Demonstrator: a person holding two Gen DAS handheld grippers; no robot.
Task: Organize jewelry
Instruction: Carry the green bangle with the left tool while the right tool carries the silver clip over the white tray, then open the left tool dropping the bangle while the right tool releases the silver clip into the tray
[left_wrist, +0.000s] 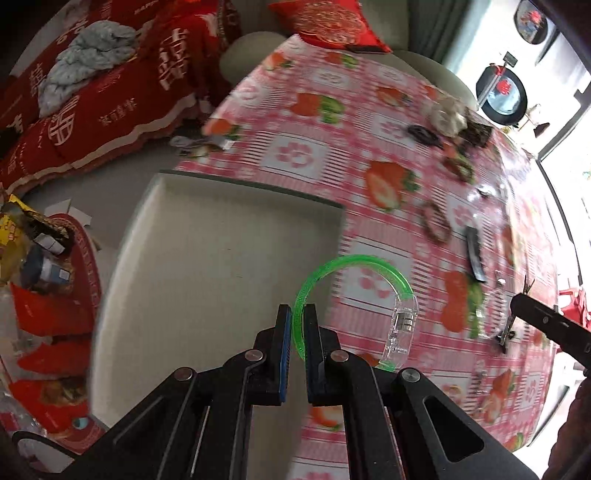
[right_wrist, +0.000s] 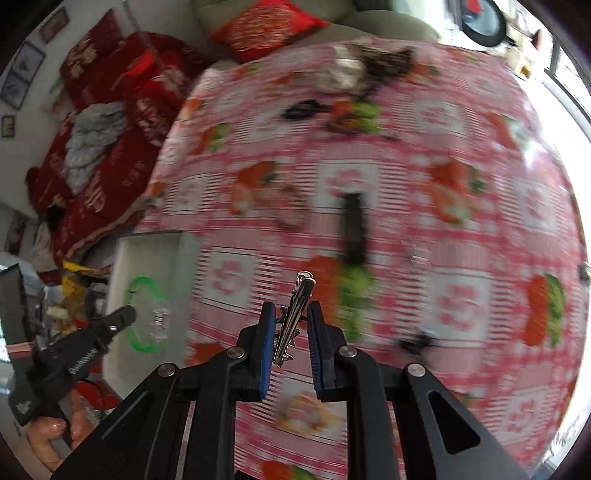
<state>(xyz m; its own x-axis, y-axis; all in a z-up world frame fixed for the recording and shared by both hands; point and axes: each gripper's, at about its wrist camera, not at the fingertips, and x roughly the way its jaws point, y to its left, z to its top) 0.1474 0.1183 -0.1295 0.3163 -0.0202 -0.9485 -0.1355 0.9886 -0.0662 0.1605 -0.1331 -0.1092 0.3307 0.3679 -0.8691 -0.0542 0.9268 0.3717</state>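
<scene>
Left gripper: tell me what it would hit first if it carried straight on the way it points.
Probably the white tray. The left gripper, shut on the green bracelet, points down over the tray's edge beside the strawberry tablecloth. Depth is unclear, so it might meet the cloth instead.

Both grippers point steeply down. The left gripper (left_wrist: 297, 325) has its 2 jaws clamped tight, pinching something thin and green between the pads. The right gripper (right_wrist: 291, 325) has its jaws nearly closed, pressing on a slim metal piece standing between them.
</scene>
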